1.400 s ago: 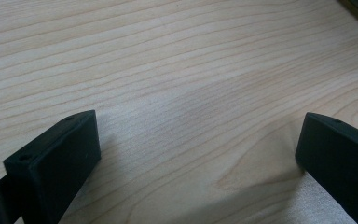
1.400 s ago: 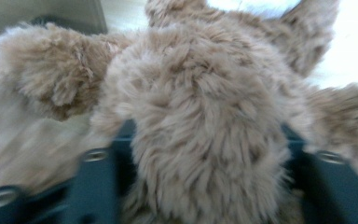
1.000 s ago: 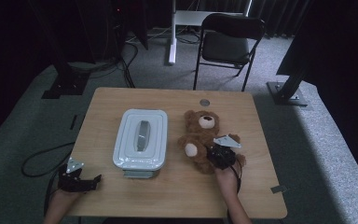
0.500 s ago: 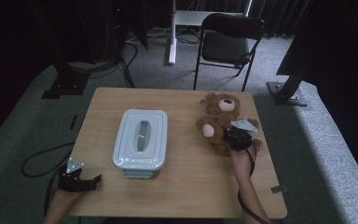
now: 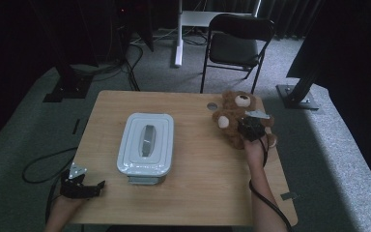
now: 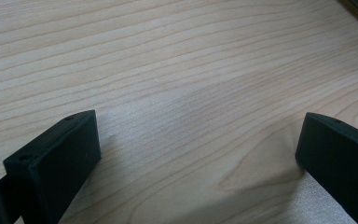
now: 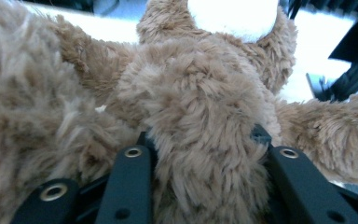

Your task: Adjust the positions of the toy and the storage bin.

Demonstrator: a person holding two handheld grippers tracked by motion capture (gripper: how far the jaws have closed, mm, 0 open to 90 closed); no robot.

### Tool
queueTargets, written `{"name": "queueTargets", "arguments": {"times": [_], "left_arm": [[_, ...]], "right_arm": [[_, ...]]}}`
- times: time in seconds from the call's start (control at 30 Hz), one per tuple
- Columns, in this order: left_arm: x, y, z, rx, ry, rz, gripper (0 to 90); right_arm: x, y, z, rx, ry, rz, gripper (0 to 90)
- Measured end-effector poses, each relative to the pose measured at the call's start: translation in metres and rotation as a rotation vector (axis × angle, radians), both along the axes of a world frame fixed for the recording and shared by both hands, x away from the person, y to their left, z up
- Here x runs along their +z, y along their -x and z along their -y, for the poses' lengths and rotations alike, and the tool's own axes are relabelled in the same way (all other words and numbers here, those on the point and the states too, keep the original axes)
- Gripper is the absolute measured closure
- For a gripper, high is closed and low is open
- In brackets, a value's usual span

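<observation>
A brown teddy bear [image 5: 232, 118] lies at the table's far right corner, its head toward the far edge. My right gripper [image 5: 251, 128] sits over its belly. In the right gripper view the bear's furry belly [image 7: 200, 93] bulges between the two black jaws, whose pads still press on it; my right gripper [image 7: 200, 154] has just been opening a little. My left gripper [image 5: 94, 186] rests at the near left edge of the table, pointing right. In the left gripper view my left gripper [image 6: 196, 140] stands wide open over bare wood.
A white lidded box [image 5: 146, 143] stands left of the middle of the wooden table [image 5: 198, 193]. A small round hole [image 5: 212, 105] sits near the bear. A black chair [image 5: 239, 46] stands beyond the far edge. The bear is close to the table's right edge.
My right gripper has carried the teddy bear away from the box, toward the far right corner of the table. The left gripper has stayed where it was.
</observation>
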State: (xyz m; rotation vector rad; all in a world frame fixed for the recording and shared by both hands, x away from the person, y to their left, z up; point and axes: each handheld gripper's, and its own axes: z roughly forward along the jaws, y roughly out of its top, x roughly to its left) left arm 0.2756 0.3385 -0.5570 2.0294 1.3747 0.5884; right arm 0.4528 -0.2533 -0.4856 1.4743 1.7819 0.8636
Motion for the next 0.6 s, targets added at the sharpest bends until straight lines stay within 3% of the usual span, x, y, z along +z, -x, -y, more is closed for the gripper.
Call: {"name": "queueTargets", "arguments": {"times": [0.03,0.1,0.17,0.23,0.43,0.6], "left_arm": [[0.000,0.000,0.000,0.000,0.000,0.000,0.5],[0.000,0.000,0.000,-0.003,0.000,0.000,0.5],[0.000,0.000,0.000,-0.005,0.000,-0.001,0.5],[0.000,0.000,0.000,-0.005,0.000,-0.001,0.5],[0.000,0.000,0.000,0.001,-0.001,0.000,0.5],[0.000,0.000,0.003,-0.032,-0.002,0.002,0.5]], "right_arm": [[-0.007,-0.003,0.001,0.001,-0.001,-0.027,60.0],[-0.012,0.000,0.004,-0.004,-0.040,0.005,52.4],[-0.013,0.002,0.008,-0.004,-0.082,0.003,41.3],[-0.010,0.002,0.010,-0.001,-0.079,-0.005,31.3],[0.001,0.007,0.010,-0.007,-0.085,-0.011,12.9],[0.008,0.014,0.012,0.043,-0.064,0.016,12.8]]}}
